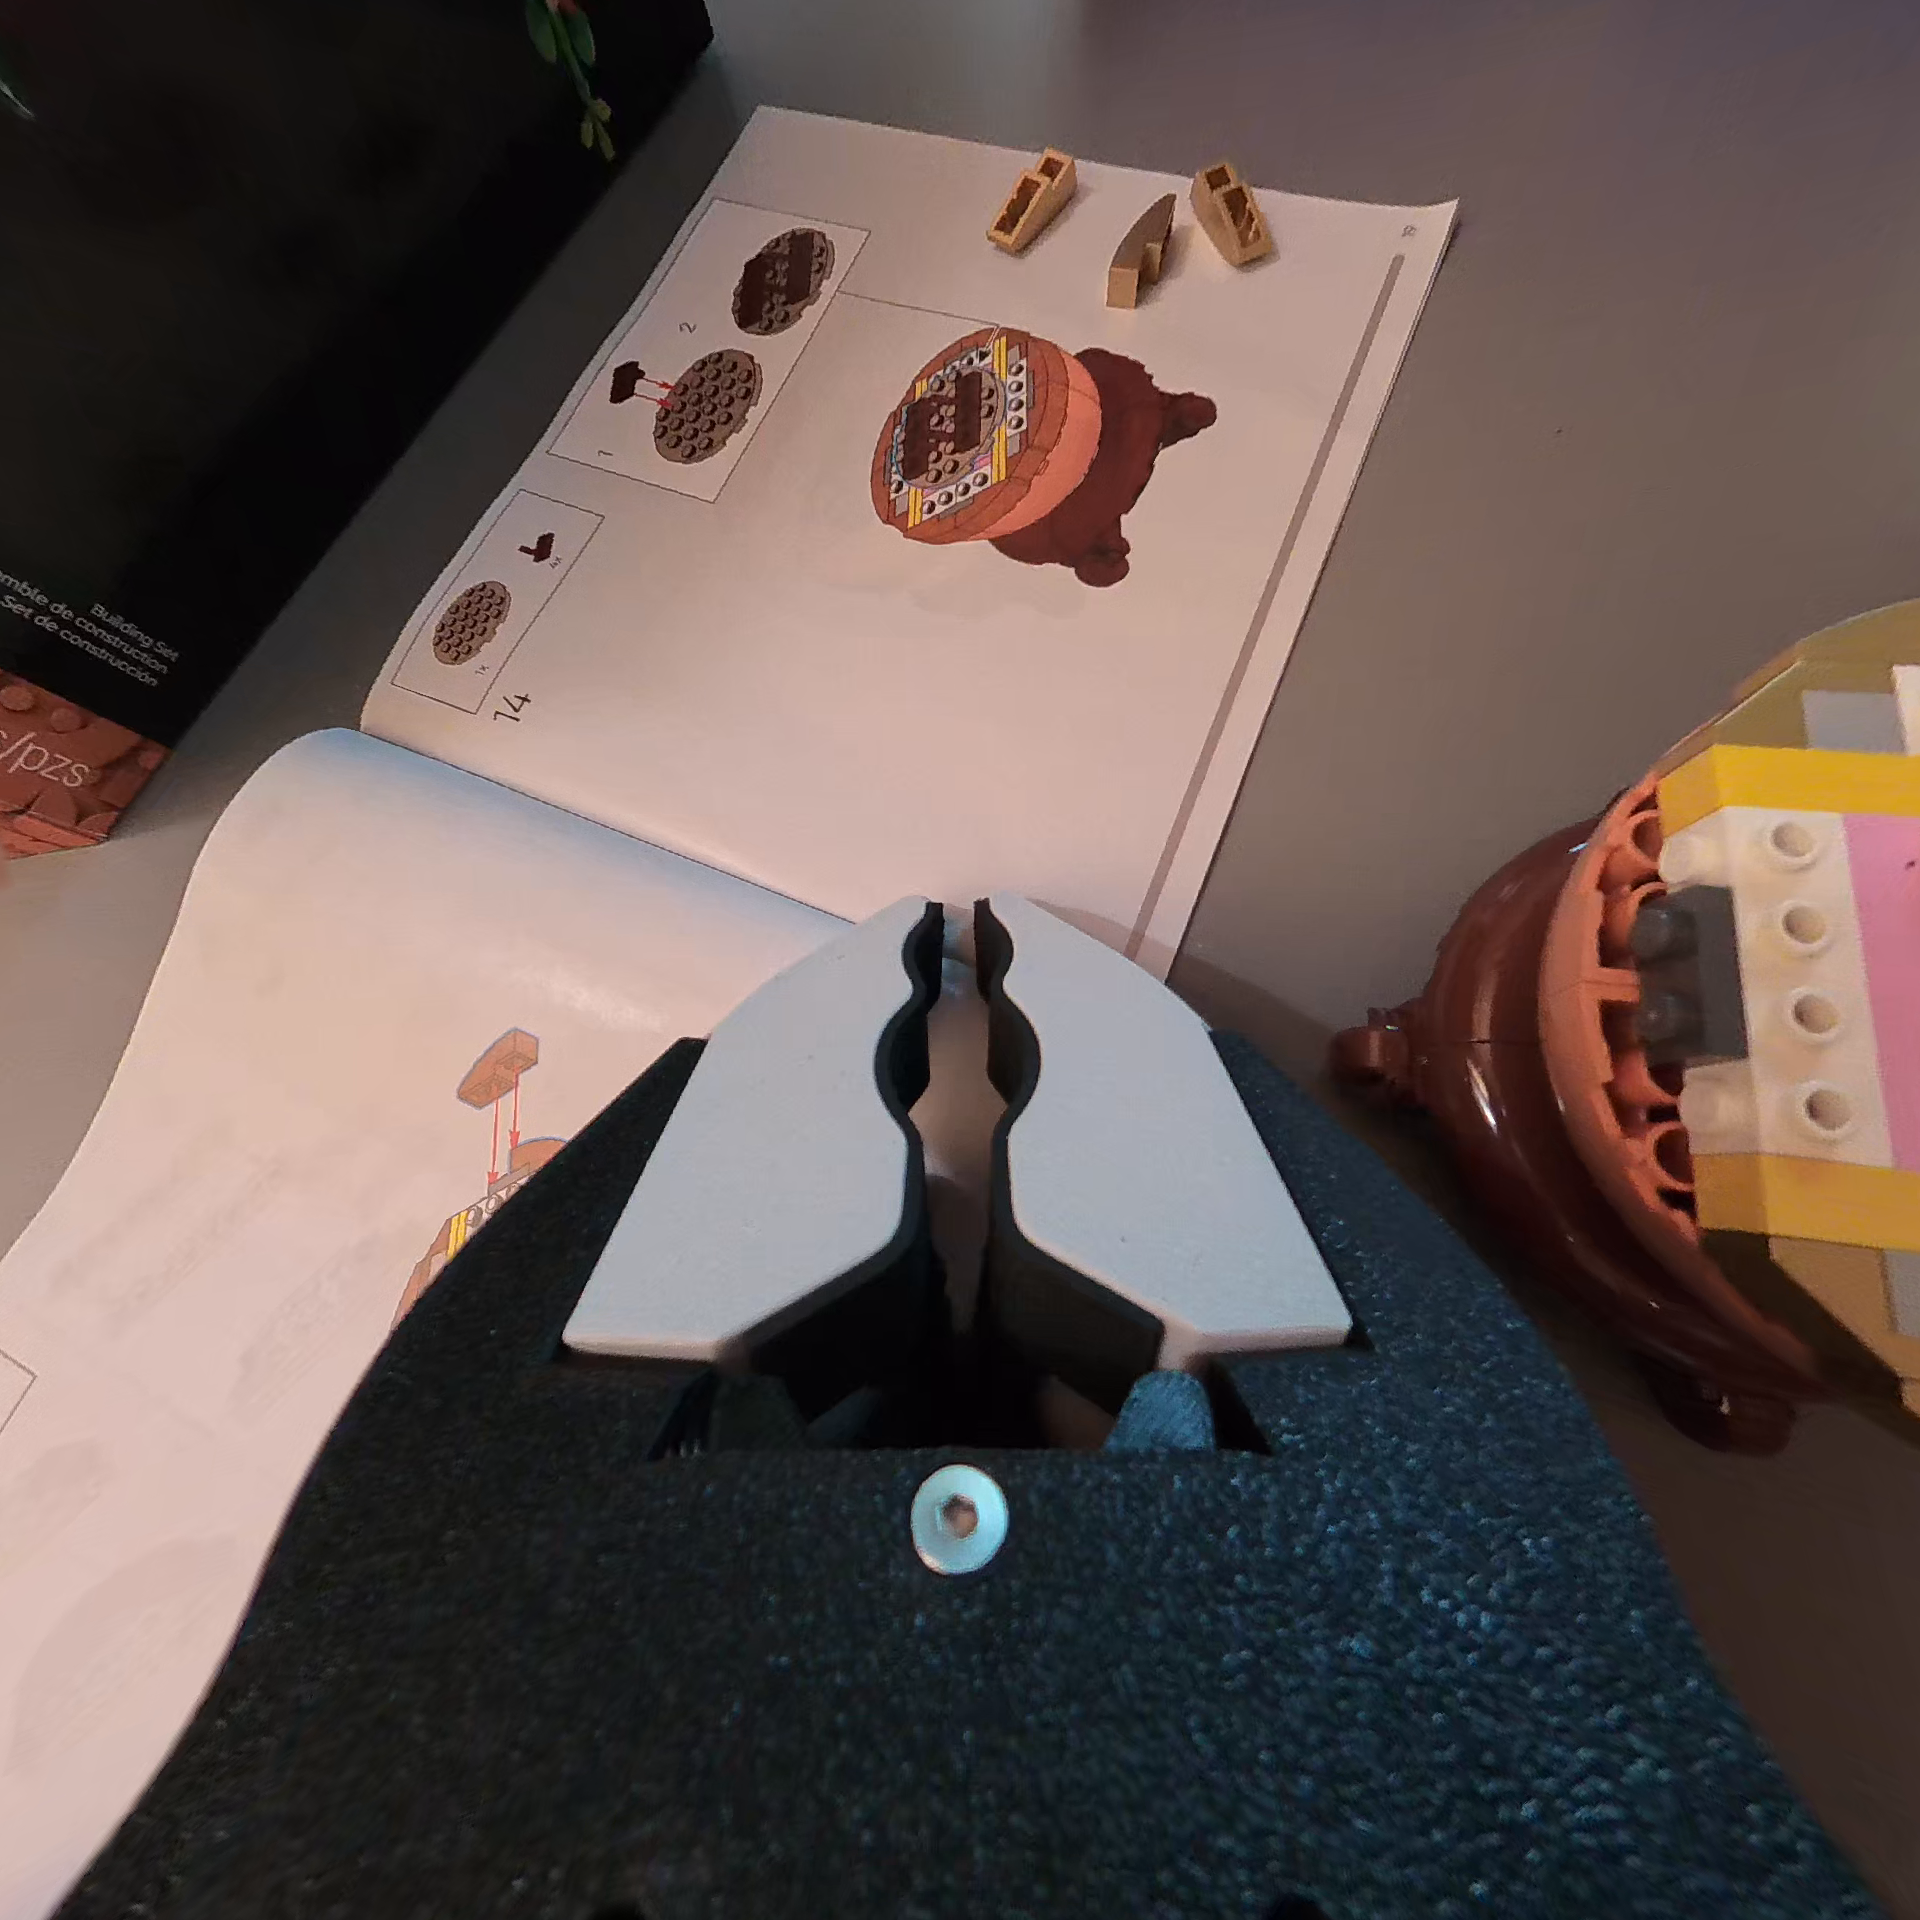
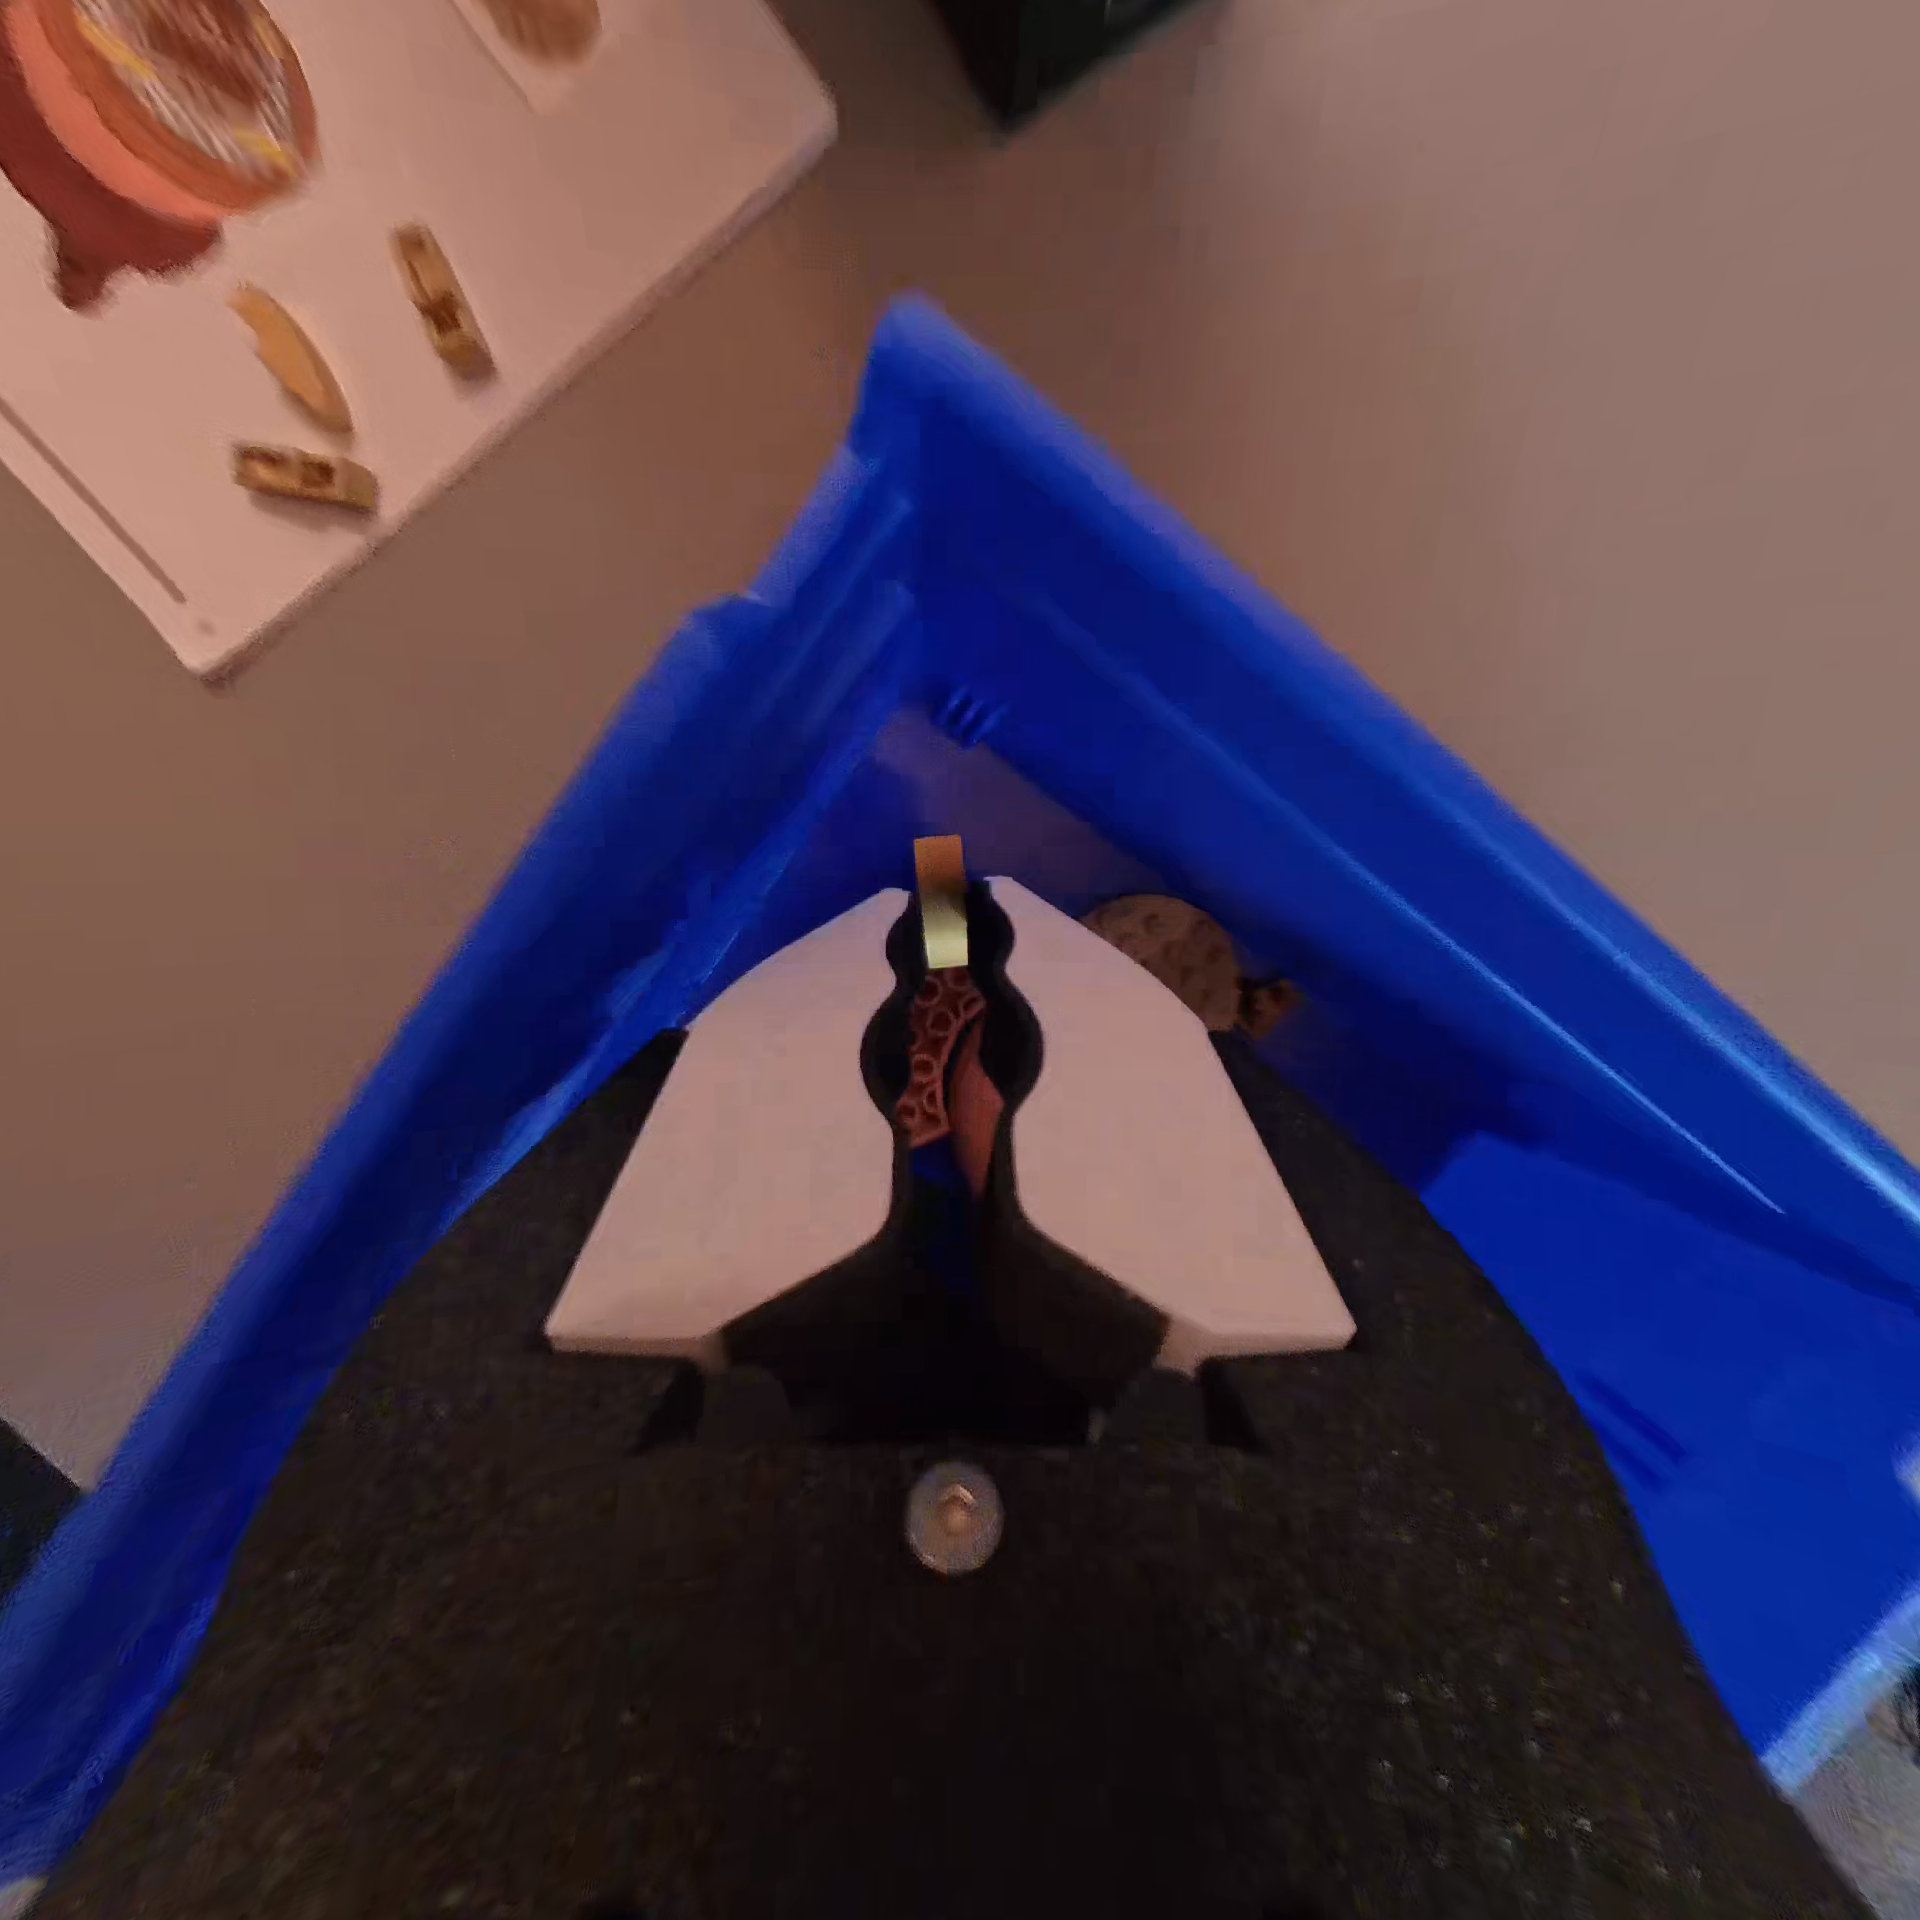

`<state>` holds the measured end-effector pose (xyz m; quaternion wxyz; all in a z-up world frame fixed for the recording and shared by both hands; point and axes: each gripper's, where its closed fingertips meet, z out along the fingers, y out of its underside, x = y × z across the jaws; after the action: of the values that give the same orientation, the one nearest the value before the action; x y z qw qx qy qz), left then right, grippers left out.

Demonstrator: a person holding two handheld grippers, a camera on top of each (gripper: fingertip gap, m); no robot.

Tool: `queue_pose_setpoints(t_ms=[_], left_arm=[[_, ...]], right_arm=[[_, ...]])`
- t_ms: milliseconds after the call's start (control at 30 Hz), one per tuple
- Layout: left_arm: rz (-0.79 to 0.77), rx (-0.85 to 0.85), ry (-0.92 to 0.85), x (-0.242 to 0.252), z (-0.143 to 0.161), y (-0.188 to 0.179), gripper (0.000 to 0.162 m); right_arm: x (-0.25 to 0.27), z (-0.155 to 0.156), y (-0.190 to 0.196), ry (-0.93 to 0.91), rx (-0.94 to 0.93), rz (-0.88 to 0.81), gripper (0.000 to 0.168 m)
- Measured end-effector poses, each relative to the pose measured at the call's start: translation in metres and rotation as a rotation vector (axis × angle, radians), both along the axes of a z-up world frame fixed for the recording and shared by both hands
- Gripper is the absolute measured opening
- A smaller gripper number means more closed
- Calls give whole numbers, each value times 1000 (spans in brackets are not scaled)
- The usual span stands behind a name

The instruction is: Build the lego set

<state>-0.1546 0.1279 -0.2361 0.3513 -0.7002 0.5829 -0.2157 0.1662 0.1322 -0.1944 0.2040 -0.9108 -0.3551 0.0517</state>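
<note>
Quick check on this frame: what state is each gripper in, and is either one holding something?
Left gripper: shut, nothing held, above the instruction booklet.
Right gripper: shut on a small tan piece, over the blue bin.

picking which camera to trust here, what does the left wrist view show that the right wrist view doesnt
Only the left wrist view shows the half-built brown pot and the left gripper, shut on nothing.

Only the right wrist view shows the blue bin and the right gripper, its fingers shut on a small tan piece.

Both show the open instruction booklet with three loose tan pieces lying on its page.
</note>
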Motion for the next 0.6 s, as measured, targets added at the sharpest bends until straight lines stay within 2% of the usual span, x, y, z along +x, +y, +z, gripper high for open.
queue_pose_setpoints(t_ms=[133,200,300,367,433,600], left_arm=[[1,-11,-2,0,0,0,6],[2,-22,-5,0,0,0,6],[3,-38,-8,0,0,0,6],[3,-35,-8,0,0,0,6],[3,-32,-7,0,0,0,6],[4,-47,-11,0,0,0,6]], right_arm=[[-9,73,-8,15,239,-54,8],[-32,109,-17,56,367,-31,8],[-90,129,-36,161,433,42,8],[-132,115,-46,206,398,91,8],[-169,85,-45,220,382,133,8],[-197,-4,-12,106,348,78,8]])
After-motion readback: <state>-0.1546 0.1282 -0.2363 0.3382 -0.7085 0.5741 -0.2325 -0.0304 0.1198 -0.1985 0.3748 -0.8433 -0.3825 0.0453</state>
